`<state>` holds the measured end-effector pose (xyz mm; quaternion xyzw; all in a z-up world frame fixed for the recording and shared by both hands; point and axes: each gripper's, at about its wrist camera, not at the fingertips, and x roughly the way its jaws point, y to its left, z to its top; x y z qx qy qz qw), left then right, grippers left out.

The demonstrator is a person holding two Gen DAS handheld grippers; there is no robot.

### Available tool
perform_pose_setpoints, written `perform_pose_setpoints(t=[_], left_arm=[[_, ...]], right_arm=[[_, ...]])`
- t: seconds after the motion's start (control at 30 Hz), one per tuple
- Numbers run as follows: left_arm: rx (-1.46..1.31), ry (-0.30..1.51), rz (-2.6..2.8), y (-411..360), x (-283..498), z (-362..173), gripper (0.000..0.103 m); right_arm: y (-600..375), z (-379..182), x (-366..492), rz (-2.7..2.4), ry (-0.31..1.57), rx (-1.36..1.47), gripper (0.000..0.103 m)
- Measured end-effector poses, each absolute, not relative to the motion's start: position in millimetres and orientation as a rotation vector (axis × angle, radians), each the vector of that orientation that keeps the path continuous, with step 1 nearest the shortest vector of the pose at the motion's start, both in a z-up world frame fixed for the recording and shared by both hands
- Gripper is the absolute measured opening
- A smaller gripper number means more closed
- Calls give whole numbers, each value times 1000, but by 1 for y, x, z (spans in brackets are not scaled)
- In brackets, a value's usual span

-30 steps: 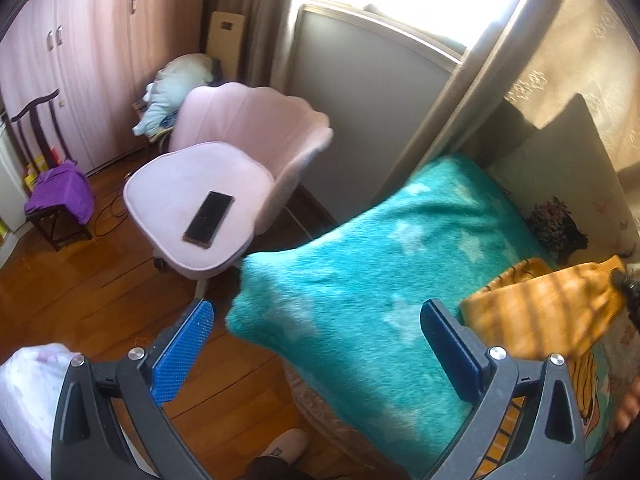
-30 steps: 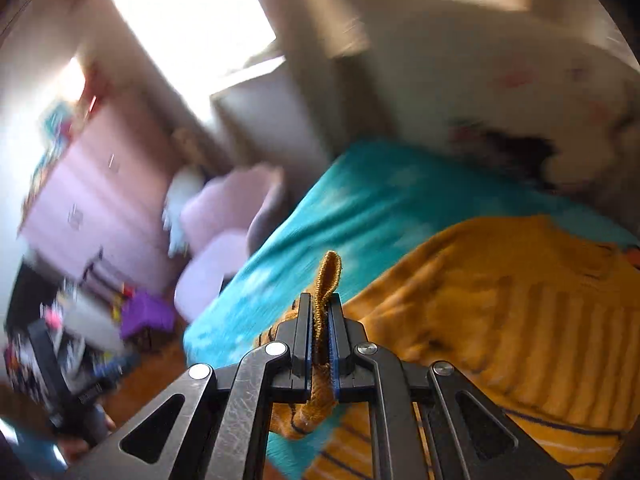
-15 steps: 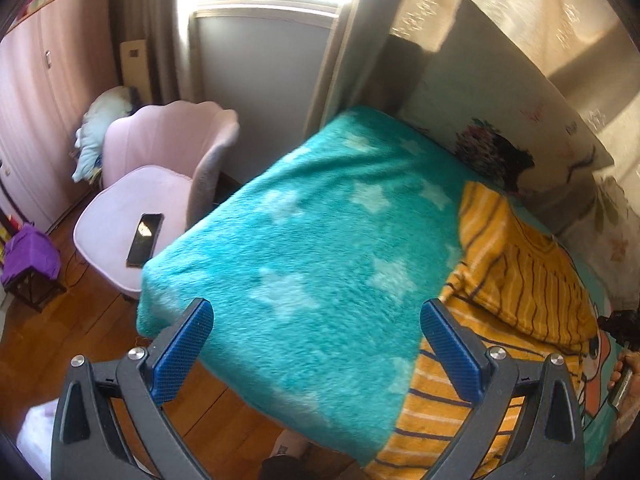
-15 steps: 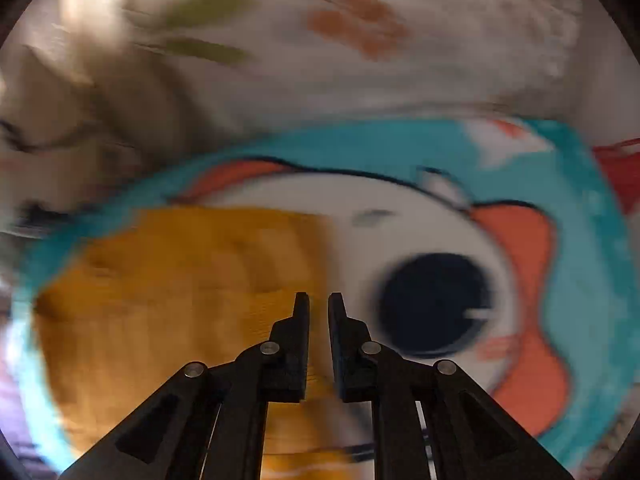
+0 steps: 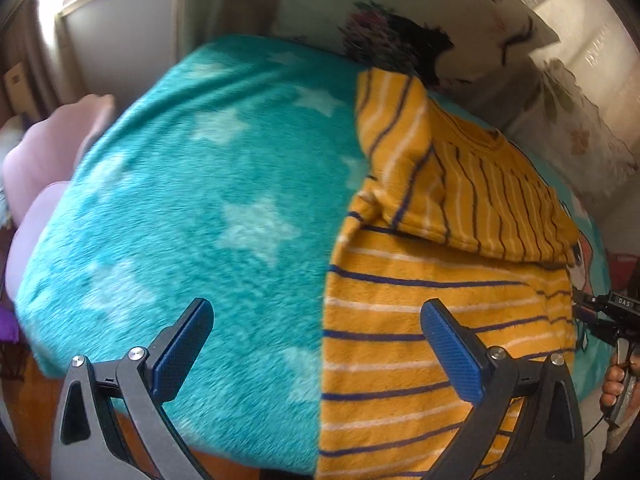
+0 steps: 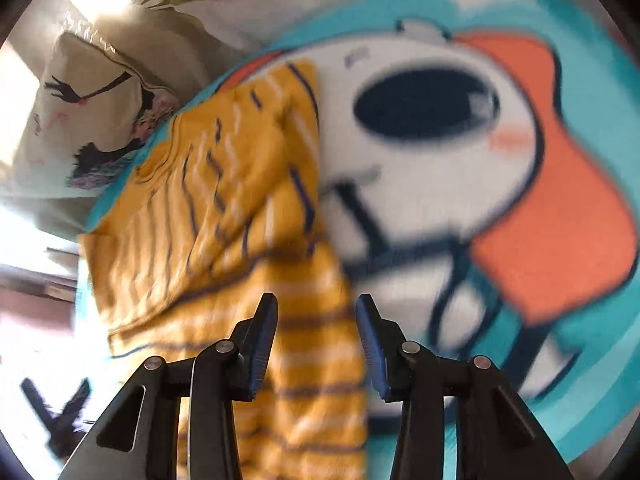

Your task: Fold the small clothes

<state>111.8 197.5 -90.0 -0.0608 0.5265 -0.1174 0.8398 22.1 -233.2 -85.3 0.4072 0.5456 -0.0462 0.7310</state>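
Garment (image 5: 420, 320): mustard yellow with thin navy and white stripes. On the folded-over upper part the stripes run crosswise to those on the lower part.

Blanket (image 5: 200, 200) under the garment: teal plush. Left of the garment it has pale, washed-out stars. Right of the garment it carries a big cartoon print (image 6: 440, 128): white face, dark navy oval eye, pink cheek spot, orange patch, dark outlines.

Pillow (image 5: 400, 28) beyond the garment's far edge: cream with a black and pink figure print.

Fabric (image 5: 568, 120) right of the pillow: off-white with green leaves and faded orange flowers.

Chair (image 5: 44, 168) left of the blanket: pale pink.

Left gripper (image 5: 316, 344): black frame, blue ribbed pads. Right gripper (image 6: 316, 344): the same colours.
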Motion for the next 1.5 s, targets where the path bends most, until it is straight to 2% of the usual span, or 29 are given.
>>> perform_pose_setpoints(t=[0.17, 0.27, 0.57, 0.77, 0.9, 1.1, 1.27, 1.3, 1.43, 1.47, 1.5], left_arm=[[-188, 1190, -342, 191, 116, -114, 103], [-189, 1183, -340, 191, 101, -117, 103], [-376, 1161, -246, 221, 9, -118, 103], [-493, 1141, -136, 243, -35, -147, 103], [-545, 1138, -146, 246, -42, -168, 103], [-539, 1114, -257, 227, -47, -188, 103], [-631, 1105, -320, 223, -50, -195, 103], [-652, 1117, -337, 222, -52, -196, 101], [-707, 1161, -394, 221, -59, -193, 48], [-702, 1166, -384, 221, -60, -191, 42], [-694, 1172, -370, 223, -64, -188, 33]], right_arm=[[-220, -101, -18, -6, 1178, 1133, 44], [-208, -103, -38, 61, 1197, 1148, 44], [-175, -98, -83, 337, 1330, 992, 45], [-159, -102, -89, 444, 1407, 887, 46], [-142, -99, -83, 487, 1446, 797, 52], [-119, -106, -76, 524, 1576, 672, 57], [-93, -122, -77, 549, 1629, 586, 58], [-86, -126, -74, 554, 1630, 569, 58], [-67, -137, -69, 551, 1611, 511, 58], [-64, -138, -68, 552, 1604, 525, 57], [-59, -139, -67, 557, 1596, 546, 51]])
